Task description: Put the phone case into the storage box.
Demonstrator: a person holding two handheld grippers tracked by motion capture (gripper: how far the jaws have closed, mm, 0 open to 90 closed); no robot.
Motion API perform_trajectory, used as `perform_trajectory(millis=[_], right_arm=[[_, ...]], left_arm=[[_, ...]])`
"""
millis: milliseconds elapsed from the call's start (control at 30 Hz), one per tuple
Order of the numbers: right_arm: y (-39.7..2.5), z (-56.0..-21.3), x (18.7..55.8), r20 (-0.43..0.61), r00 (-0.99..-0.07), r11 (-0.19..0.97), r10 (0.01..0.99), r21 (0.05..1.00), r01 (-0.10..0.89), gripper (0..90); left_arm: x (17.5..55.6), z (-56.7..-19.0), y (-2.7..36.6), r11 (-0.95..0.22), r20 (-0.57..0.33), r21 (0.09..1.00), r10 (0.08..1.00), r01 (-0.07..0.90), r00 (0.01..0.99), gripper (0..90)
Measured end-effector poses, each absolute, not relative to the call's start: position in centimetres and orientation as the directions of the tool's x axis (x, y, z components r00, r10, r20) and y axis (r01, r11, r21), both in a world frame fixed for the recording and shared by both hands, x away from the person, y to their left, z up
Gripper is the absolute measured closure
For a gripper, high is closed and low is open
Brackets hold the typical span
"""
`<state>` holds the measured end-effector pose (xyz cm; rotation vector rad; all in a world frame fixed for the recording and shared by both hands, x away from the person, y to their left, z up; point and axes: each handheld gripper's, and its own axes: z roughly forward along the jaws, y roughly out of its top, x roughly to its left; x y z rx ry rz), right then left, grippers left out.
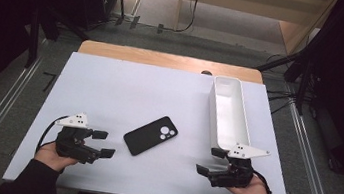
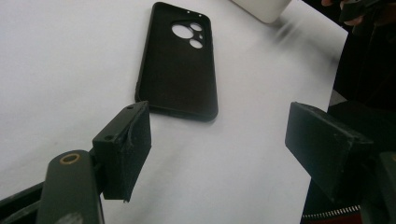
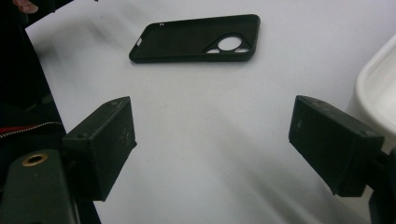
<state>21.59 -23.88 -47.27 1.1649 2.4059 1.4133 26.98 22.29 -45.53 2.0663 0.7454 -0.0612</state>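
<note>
The left gripper [image 1: 103,143] rests at the near left part of the white table [image 1: 111,84], its jaws spread apart and holding nothing. Just to its right, the black phone case [image 1: 150,135] lies flat, back side up, near the table's middle, with bare surface all around it. Further right, the long white tray [image 1: 244,124] stands along the right edge, reaching toward the far edge. The right gripper [image 1: 211,161] is just before the tray's near end, jaws also spread and empty. Nothing lies between either gripper and the case.
</note>
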Motion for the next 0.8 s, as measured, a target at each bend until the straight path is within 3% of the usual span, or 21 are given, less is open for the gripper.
perform_trajectory(millis=[800], right_arm=[[-23.8, -47.3, 21.6, 0.267, -0.697, 0.268, 0.665, 0.787, 0.556, 13.1]], left_arm=[[28.4, -44.7, 20.5, -0.422, -0.281, 0.753, 0.488, 0.505, 0.826, 19.5]])
